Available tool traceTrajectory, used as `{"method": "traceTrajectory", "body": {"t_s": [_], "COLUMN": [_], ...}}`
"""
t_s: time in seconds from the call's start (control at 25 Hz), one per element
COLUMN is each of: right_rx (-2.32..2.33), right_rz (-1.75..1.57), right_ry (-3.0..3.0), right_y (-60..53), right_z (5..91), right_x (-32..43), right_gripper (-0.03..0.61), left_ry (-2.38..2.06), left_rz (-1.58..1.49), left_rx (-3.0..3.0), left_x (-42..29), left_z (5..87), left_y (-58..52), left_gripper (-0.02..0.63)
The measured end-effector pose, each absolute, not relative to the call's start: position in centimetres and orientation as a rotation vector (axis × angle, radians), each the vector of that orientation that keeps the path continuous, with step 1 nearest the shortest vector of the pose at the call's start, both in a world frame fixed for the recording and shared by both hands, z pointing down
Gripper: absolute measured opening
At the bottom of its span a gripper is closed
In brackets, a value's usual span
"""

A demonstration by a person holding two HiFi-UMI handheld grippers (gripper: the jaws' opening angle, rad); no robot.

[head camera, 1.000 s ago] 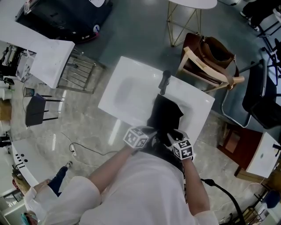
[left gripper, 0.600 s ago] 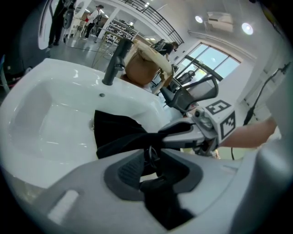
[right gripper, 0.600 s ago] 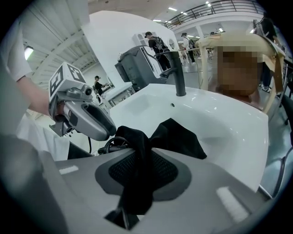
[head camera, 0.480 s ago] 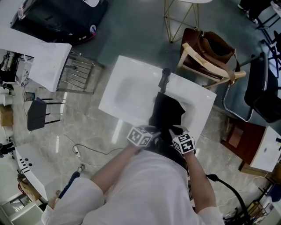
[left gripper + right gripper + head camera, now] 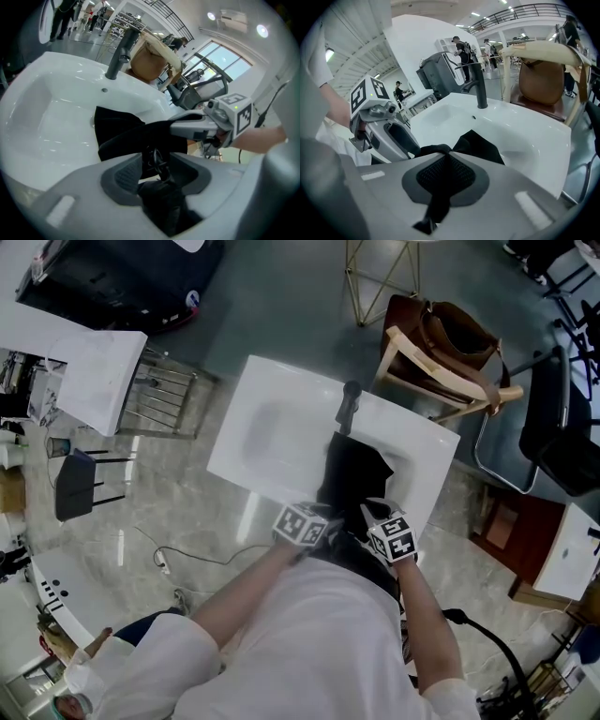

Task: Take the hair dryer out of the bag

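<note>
A black cloth bag [image 5: 354,479] lies on the white washbasin [image 5: 272,437], near its front right. No hair dryer shows in any view. My left gripper [image 5: 326,531] is at the bag's near edge. Its jaws have just been opening and stand apart in the left gripper view [image 5: 157,168], with loose black cloth and a cord between them. My right gripper [image 5: 373,515] sits beside it. Its jaws have just been closing and are now shut [image 5: 445,176] on a fold of the bag [image 5: 480,147]. Each gripper shows in the other's view: the right [image 5: 197,126], the left [image 5: 389,136].
A dark tap [image 5: 350,407] stands at the basin's far edge, just beyond the bag. Behind the basin is a wooden chair with a brown handbag [image 5: 450,352]. A gold-legged table [image 5: 384,277] and a black chair [image 5: 553,437] stand further off. A cable [image 5: 187,559] lies on the floor.
Both grippers stay at the bag's near edge. The right one has edged slightly forward towards the bag. The bag itself has not visibly shifted.
</note>
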State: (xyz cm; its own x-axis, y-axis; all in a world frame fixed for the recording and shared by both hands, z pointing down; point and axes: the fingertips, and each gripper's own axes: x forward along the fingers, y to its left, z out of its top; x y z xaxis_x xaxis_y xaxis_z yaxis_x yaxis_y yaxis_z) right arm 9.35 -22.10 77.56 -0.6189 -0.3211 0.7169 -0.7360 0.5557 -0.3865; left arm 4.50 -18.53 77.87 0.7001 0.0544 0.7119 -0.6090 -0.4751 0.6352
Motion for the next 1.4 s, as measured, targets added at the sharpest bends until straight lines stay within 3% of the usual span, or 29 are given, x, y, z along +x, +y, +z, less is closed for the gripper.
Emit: {"method": "traceTrajectory", "body": {"t_s": [0.4, 0.44, 0.64, 1.4], "right_rx": [0.879, 0.881, 0.904, 0.941], "right_rz": [0.925, 0.925, 0.939, 0.973], "right_ry": [-2.236, -2.238, -2.241, -2.175], "right_y": [-23.7, -23.8, -24.0, -24.1], "right_z": [75.8, 75.7, 75.2, 76.9], "right_x": [8.6, 8.5, 8.7, 10.7], "right_gripper": [0.011, 0.011, 0.011, 0.011], "left_ry": [-0.411, -0.425, -0.483, -0.54], "left_rz": [0.878, 0.895, 0.94, 1.12], "left_rx": [1.919, 1.907, 1.865, 1.72], "left_x": [6.5, 6.4, 6.7, 8.5], "left_z": [77.1, 77.4, 78.3, 84.9], "left_y": [-18.3, -18.5, -19.5, -21.1], "left_gripper": [0.203, 0.249, 0.291, 0.291]}}
